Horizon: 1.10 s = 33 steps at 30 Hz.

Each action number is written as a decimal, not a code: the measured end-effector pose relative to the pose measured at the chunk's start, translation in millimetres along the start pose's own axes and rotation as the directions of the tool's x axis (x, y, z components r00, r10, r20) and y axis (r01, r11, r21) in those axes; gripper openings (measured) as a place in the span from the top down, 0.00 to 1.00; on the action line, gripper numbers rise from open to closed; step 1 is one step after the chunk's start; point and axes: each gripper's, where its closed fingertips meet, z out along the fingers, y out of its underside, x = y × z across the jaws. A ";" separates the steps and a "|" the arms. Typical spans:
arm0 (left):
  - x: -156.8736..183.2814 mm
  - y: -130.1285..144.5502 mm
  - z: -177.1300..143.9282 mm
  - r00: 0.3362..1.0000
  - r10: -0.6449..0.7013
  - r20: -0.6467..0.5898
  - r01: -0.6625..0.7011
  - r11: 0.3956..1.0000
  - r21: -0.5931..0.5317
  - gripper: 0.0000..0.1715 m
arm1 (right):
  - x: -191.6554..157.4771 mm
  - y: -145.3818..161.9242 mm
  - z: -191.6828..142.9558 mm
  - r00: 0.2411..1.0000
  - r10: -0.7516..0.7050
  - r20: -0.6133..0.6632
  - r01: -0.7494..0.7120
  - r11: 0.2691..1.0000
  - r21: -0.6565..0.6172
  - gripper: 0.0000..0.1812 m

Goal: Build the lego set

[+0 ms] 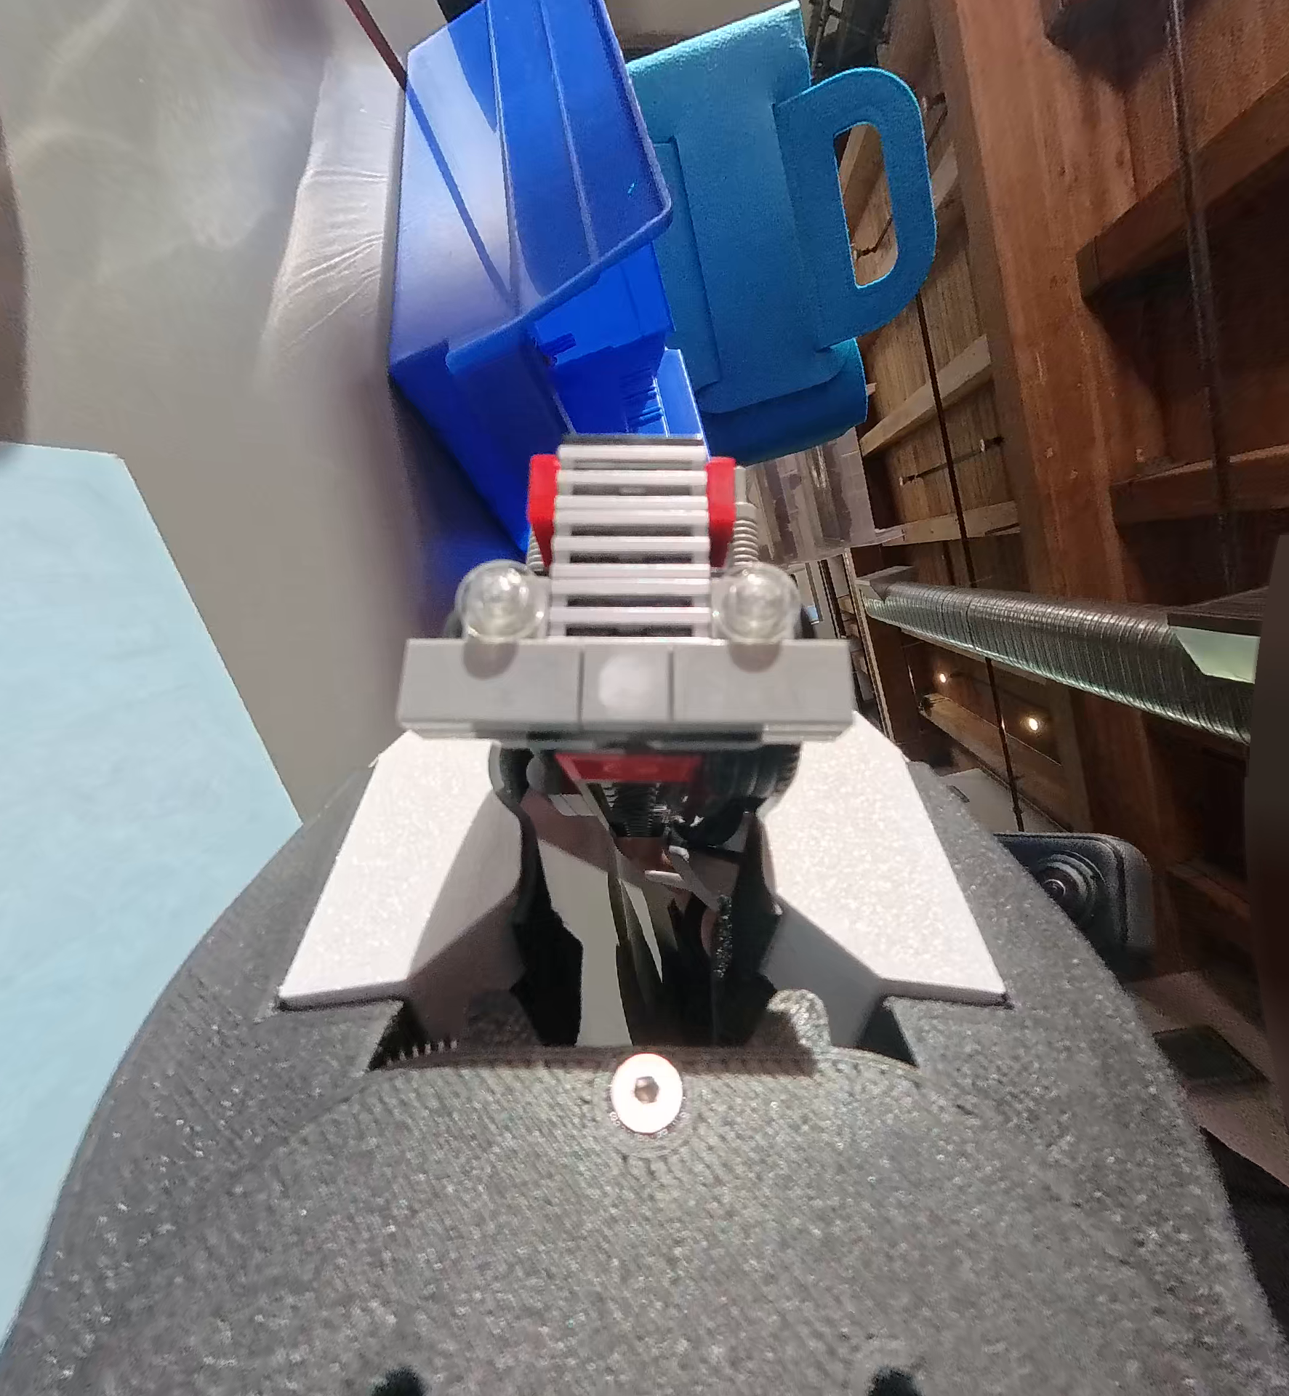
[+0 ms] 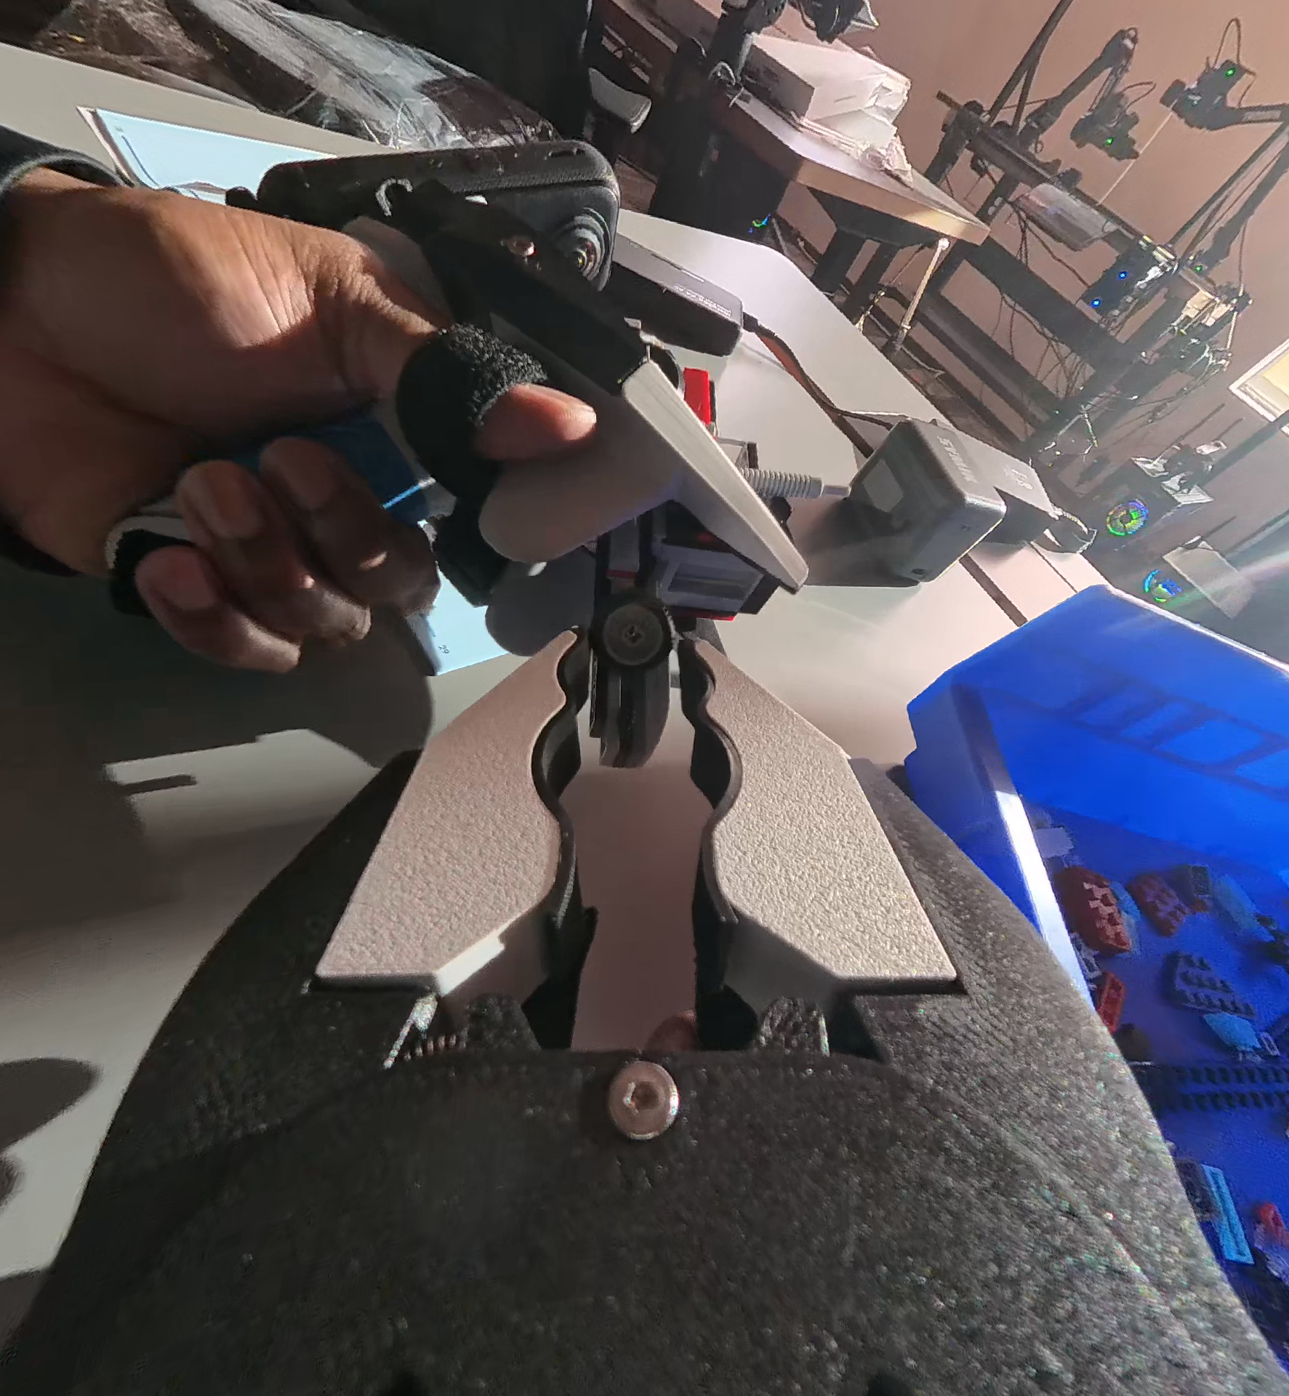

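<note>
Left gripper [image 1: 626,763]: its two pale grey fingers are narrowed around the lego vehicle [image 1: 624,604], clamping it low down near the chassis and lifting it clear of the table.

Lego vehicle, front: seen head-on from the left wrist view, it has a grey bumper, two clear round headlights, a slatted grey grille and small red pieces at the grille's upper corners. A red piece shows underneath.

Right gripper [image 2: 630,680]: its fingers stand a narrow gap apart with a black wheel [image 2: 628,680] between the tips. Whether the pads actually press on the wheel cannot be told from here.

Wheel: dark tyre with a grey hub, sitting at the underside of the vehicle, which the right wrist view shows held in the other gripper just beyond.

Hand [image 2: 195,393]: a person's hand wraps the left gripper's handle, one finger through a black strap.

Blue bin [image 2: 1155,869]: just to the right of the right gripper, holding many loose red, black and pale blue pieces.

Table [image 2: 792,302]: pale grey, carrying a dark grey box with a cable and a light blue sheet, probably the instructions.

Background: a teal felt bag [image 1: 792,249] beside the bin; wooden shelving; farther off, desks with equipment stands.

Progress: the front end looks finished, so the build seems well advanced. The step in hand appears to be fitting or seating a wheel. The many pieces in the bin suggest more remains.
</note>
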 end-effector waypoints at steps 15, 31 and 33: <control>-1.2 1.8 0.6 1.000 -0.005 0.006 0.005 1.000 -0.009 0.69 | -5.4 -4.2 1.2 0.999 -0.051 -0.007 0.051 0.998 0.024 0.86; 0.3 3.9 1.8 0.999 0.035 0.016 -0.035 0.999 -0.016 0.69 | -4.0 -3.6 0.7 0.997 0.065 0.042 -0.066 0.998 0.013 0.87; 1.2 3.8 1.8 0.999 0.039 0.011 -0.038 0.999 -0.015 0.69 | -3.8 -4.0 0.5 0.997 0.070 0.045 -0.071 0.997 0.016 0.87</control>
